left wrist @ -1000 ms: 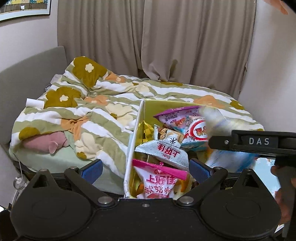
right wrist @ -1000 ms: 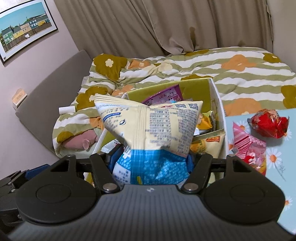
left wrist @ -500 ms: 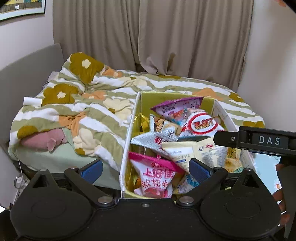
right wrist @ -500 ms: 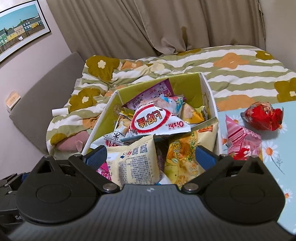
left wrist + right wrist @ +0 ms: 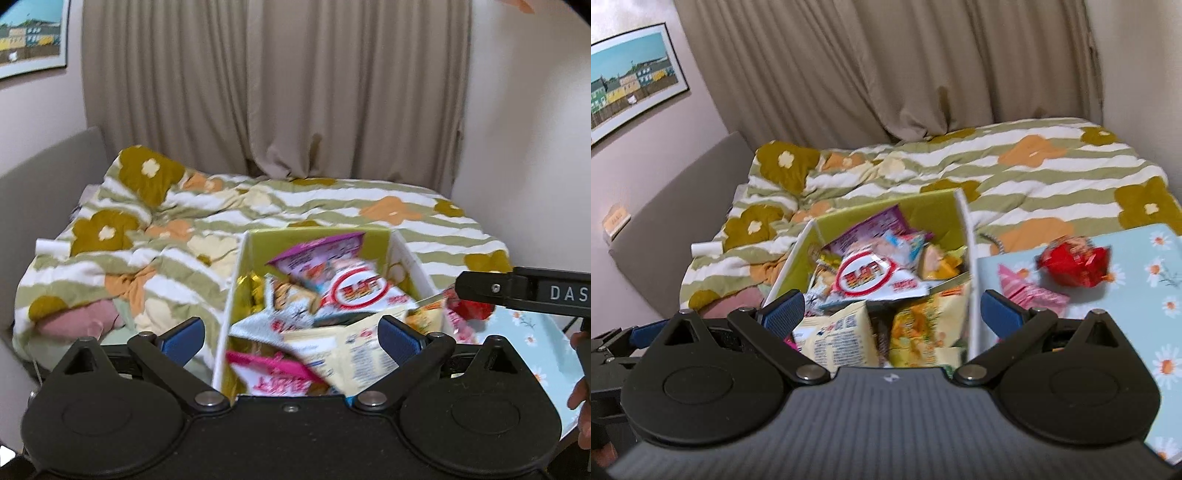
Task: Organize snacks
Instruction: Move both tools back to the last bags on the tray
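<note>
A white box with a green inside (image 5: 236, 280) (image 5: 964, 221) holds several snack bags. A cream and blue bag (image 5: 343, 354) (image 5: 838, 339) lies on top near the front, with a red-and-white bag (image 5: 354, 291) (image 5: 868, 277) behind it. My left gripper (image 5: 291, 336) is open and empty over the box's near end. My right gripper (image 5: 892, 310) is open and empty above the box's front right. A red wrapped snack (image 5: 1071, 264) (image 5: 469, 308) and a pink packet (image 5: 1027, 291) lie on the blue daisy cloth right of the box.
The blue daisy-print table top (image 5: 1137, 306) is on the right. A bed with a striped flower quilt (image 5: 177, 236) lies behind and left of the box. Curtains (image 5: 277, 92) hang at the back. The right gripper's body (image 5: 524, 291) shows at the left view's right edge.
My right gripper opened and let go of the cream and blue bag, which now lies in the box. Both grippers have pulled back and up a little.
</note>
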Demonstrator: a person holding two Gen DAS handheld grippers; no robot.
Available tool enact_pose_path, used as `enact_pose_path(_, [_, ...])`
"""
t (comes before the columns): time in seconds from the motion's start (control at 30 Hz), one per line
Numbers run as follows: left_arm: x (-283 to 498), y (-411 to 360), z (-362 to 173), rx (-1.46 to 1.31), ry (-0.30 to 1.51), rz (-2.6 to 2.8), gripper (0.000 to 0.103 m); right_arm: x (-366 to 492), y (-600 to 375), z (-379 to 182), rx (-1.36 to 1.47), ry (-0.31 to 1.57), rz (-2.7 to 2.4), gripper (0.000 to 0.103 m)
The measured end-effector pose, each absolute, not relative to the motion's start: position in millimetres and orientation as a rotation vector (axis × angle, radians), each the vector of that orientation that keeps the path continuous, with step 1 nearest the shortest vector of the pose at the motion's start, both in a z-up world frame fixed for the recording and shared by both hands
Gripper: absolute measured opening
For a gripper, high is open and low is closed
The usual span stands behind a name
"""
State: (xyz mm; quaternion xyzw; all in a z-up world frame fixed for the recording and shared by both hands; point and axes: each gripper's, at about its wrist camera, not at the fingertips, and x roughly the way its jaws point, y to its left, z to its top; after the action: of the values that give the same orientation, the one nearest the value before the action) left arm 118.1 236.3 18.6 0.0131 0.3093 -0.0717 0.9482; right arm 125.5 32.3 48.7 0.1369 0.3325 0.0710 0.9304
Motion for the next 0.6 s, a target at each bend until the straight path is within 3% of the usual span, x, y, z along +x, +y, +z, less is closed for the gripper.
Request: enact_pose_path(0.6, [137.2, 92.7, 15.4, 0.066, 0.65, -0.226, 0.103, 117.1, -115.9, 60.9, 0.282, 0.621, 0.016, 0.103])
